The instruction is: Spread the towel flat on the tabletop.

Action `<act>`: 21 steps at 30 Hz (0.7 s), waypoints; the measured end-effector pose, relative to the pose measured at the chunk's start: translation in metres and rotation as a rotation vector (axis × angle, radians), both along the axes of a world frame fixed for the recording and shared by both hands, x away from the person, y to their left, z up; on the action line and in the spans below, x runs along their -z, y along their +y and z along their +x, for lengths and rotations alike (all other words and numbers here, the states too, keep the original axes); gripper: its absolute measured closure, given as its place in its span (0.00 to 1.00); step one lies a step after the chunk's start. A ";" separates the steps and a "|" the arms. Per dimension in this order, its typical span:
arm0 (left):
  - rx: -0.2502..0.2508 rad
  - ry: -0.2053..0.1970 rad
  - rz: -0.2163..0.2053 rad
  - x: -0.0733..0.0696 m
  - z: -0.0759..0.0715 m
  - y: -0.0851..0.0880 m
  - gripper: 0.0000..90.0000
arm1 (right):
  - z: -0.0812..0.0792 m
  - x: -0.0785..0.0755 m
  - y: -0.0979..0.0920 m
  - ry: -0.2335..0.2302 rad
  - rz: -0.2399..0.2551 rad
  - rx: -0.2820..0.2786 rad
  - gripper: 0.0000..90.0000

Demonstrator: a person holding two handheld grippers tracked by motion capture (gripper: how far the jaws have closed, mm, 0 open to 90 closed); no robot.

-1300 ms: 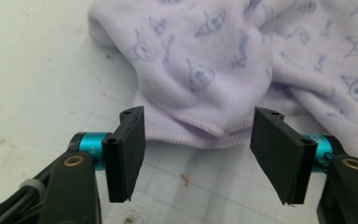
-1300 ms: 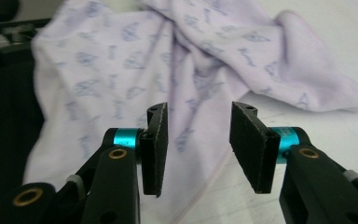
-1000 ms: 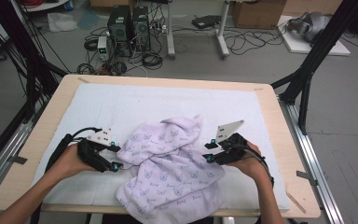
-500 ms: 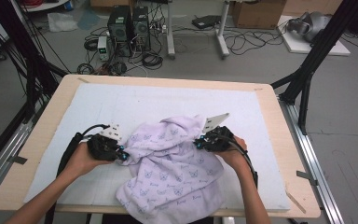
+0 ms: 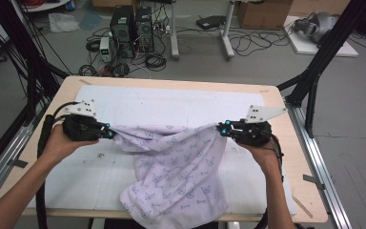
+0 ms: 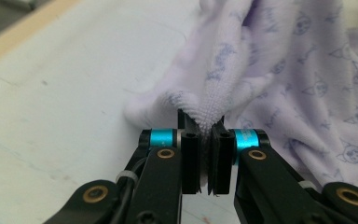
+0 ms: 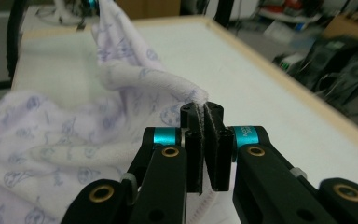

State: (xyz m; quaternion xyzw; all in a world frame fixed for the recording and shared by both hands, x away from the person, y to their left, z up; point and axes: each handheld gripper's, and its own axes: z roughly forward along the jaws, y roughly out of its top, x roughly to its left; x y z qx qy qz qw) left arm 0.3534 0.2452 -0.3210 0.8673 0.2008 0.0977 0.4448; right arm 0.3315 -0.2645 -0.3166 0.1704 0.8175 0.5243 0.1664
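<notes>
A lilac towel (image 5: pixel 176 167) printed with small cat faces hangs stretched between my two grippers above the white mat (image 5: pixel 181 102); its lower part droops over the table's near edge. My left gripper (image 5: pixel 110 134) is shut on the towel's left corner, and the left gripper view shows terry cloth (image 6: pixel 223 79) pinched between the jaws of the left gripper (image 6: pixel 204 140). My right gripper (image 5: pixel 222 130) is shut on the opposite corner. In the right gripper view the towel's edge (image 7: pixel 135 88) sits clamped in the right gripper (image 7: pixel 201 122).
The wooden table (image 5: pixel 271 98) carries the white mat, with bare mat behind the towel. Black frame posts (image 5: pixel 314 71) stand at both sides. Computers (image 5: pixel 131 24) and cables lie on the floor beyond the far edge.
Both grippers closed on the towel's corners, then lifted and moved apart, pulling the bunched towel into a stretched span between them.
</notes>
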 end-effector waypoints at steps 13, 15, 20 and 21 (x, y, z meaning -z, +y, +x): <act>0.366 0.179 0.137 0.028 -0.040 -0.019 0.50 | -0.053 0.002 -0.017 0.053 -0.117 -0.353 0.68; 0.317 0.164 0.141 0.034 -0.038 -0.021 0.44 | -0.050 0.006 -0.016 0.058 -0.119 -0.320 0.63; 0.278 0.180 0.124 0.041 -0.035 -0.028 0.41 | -0.028 0.019 0.004 0.091 -0.201 -0.195 0.63; 0.277 0.184 0.132 0.044 -0.035 -0.030 0.41 | -0.028 0.019 0.004 0.091 -0.201 -0.195 0.63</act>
